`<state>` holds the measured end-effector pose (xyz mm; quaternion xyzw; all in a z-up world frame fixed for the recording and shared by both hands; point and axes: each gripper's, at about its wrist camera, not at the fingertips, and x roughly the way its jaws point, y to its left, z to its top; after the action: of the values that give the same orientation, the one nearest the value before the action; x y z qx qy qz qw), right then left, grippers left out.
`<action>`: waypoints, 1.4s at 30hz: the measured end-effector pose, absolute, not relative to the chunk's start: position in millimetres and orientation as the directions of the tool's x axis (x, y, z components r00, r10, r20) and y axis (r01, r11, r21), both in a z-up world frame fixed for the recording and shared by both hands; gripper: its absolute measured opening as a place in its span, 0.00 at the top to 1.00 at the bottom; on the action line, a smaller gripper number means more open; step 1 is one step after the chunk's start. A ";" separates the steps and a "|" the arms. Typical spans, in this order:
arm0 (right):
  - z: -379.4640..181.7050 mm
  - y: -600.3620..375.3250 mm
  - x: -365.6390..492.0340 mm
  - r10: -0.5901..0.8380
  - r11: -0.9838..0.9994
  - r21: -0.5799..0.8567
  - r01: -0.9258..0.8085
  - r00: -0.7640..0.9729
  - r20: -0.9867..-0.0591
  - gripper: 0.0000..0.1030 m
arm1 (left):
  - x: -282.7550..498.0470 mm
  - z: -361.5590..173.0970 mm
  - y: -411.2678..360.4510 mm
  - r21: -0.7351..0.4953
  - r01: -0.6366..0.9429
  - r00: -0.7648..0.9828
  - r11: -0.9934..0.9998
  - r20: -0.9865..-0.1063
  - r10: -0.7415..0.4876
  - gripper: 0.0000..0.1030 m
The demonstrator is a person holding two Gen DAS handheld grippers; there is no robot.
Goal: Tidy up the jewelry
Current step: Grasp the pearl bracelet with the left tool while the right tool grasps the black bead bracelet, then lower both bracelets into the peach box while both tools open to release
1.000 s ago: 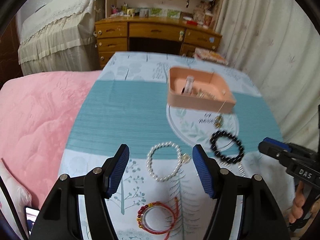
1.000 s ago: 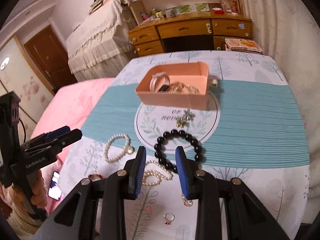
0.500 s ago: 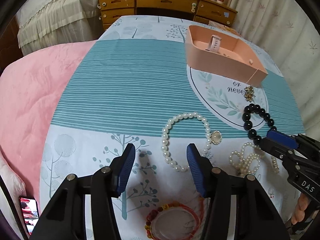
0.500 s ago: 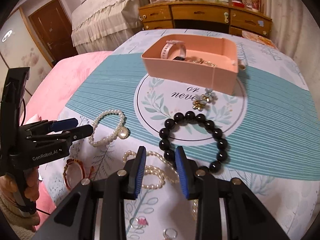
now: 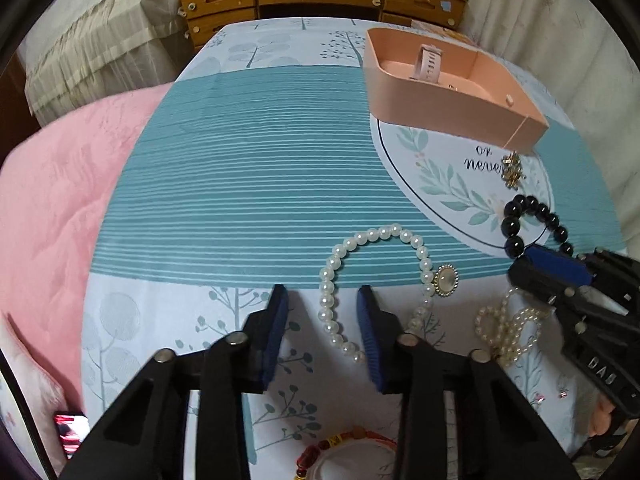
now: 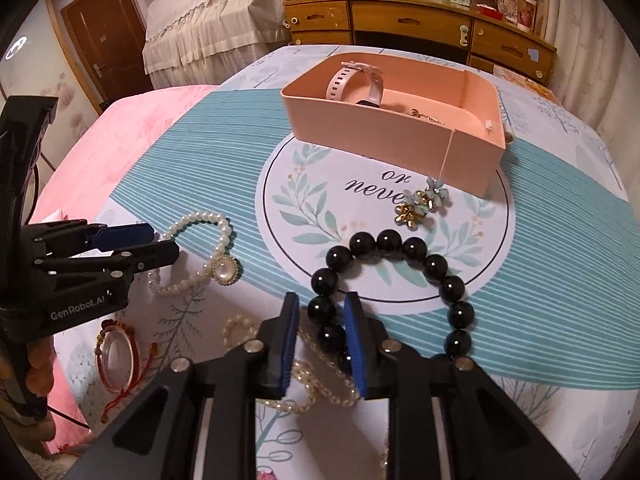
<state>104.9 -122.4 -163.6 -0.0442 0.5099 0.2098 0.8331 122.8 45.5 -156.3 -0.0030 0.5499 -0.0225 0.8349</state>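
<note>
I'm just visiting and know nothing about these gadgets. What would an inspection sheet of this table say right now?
Surface: tablecloth, teal stripes, tree print.
Job's things: pearl bracelet, black bead bracelet, pink box holding a watch.
Clutter: red cord bracelet, small pearl strand, flower earrings.
Grippers: left gripper closing around pearl bracelet; right gripper closing around black beads.
Cables: one beside left gripper.
Surroundings: pink blanket, wooden desk.

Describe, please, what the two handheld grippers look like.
Both are black plastic frames with silver bolts and blue ribbed pads on two fingers. The left gripper bears white "GenRobot.AI" lettering on its side and trails a thin black cable; the right gripper shows white "DAS" lettering.
</note>
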 end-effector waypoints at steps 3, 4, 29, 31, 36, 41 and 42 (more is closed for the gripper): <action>-164.1 -124.3 105.8 0.324 0.906 0.166 -0.388 0.388 -0.863 0.85 | 124.3 -155.5 45.7 -0.058 0.040 0.385 0.998 -0.920 -0.069 0.93; -164.6 -124.5 106.4 0.329 0.906 0.172 -0.387 0.387 -0.861 0.85 | 125.1 -155.6 46.8 -0.065 0.034 0.387 0.997 -0.919 -0.073 0.94; -54.1 -150.1 101.2 0.544 0.831 0.364 -0.422 0.472 -0.694 0.85 | 107.8 -33.0 44.0 -0.279 0.127 0.564 0.952 -0.769 -0.301 0.95; -40.6 -152.2 108.5 0.546 0.831 0.364 -0.422 0.491 -0.678 0.85 | 113.9 -14.3 35.9 -0.267 0.156 0.586 0.951 -0.750 -0.307 0.95; -11.7 -158.9 134.2 0.515 0.855 0.341 -0.391 0.557 -0.652 0.85 | 139.8 19.8 11.5 -0.228 0.209 0.618 0.951 -0.723 -0.309 0.95; 0.8 -168.4 170.2 0.477 0.879 0.341 -0.333 0.606 -0.637 0.85 | 179.8 25.5 -17.7 -0.196 0.240 0.613 0.951 -0.729 -0.305 0.95; 1.1 -170.2 175.8 0.474 0.880 0.346 -0.325 0.610 -0.635 0.85 | 185.4 24.1 -22.4 -0.195 0.243 0.611 0.950 -0.730 -0.306 0.95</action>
<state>175.8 -170.2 1.1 0.0982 0.3806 0.2239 0.8918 185.4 -22.4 24.1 -0.0380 0.4138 -0.1529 0.8966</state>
